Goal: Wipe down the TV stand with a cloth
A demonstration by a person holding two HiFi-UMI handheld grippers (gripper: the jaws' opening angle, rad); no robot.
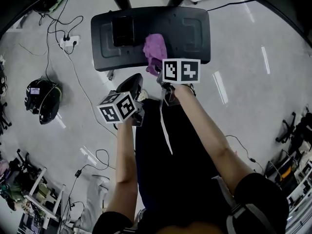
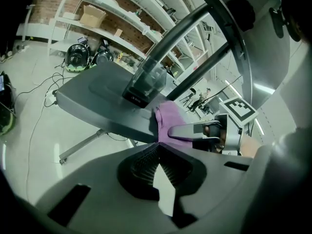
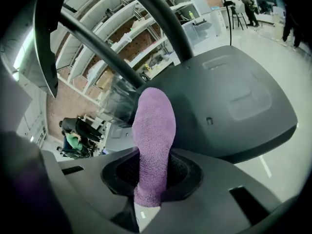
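Purple cloth [image 3: 153,130] pinched in right gripper [image 3: 152,177], lying on TV stand [image 1: 195,33] edge

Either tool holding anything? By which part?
Right tool grips the purple terry cloth by one bunched end; its free end rests on the dark grey plastic stand. Left tool shut, empty.

Left hand-held gripper [image 2: 158,149] jaws together, empty; purple cloth [image 2: 169,122] on stand [image 2: 92,99]
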